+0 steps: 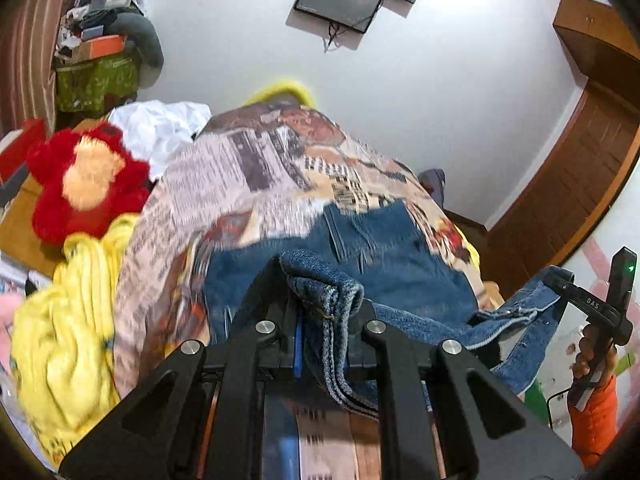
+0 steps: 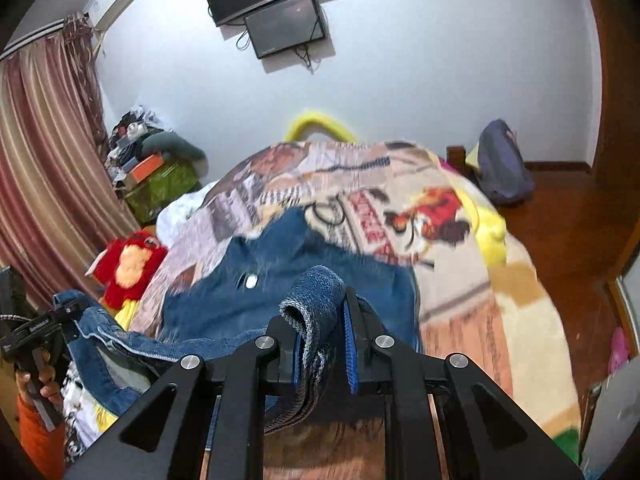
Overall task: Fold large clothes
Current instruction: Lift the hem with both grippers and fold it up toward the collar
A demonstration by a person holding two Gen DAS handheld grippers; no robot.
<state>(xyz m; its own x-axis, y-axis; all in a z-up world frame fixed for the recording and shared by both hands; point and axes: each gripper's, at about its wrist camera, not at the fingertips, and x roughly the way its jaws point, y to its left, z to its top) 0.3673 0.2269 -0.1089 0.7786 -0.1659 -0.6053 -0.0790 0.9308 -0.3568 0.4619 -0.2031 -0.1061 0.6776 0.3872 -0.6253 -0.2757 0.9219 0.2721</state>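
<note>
We hold the jeans (image 1: 384, 256) up over the bed (image 2: 460, 280), which carries a printed blanket (image 1: 248, 176). Our left gripper (image 1: 326, 300) is clamped on a folded hem of denim that bulges out past its fingers (image 1: 264, 280). Our right gripper (image 2: 320, 308) pinches another folded denim edge between its blue pads (image 2: 349, 344). The waistband hangs slack between the two, and the body of the jeans drapes down onto the blanket. Left of the bed lie a red plush toy (image 1: 84, 180), a yellow cloth (image 1: 68, 336) and a white cloth (image 1: 160, 128). Beyond the bed, two screens (image 2: 276, 4) hang on the wall. Right of the bed, a purple bag (image 2: 500, 164) sits on the wooden floor.
</note>
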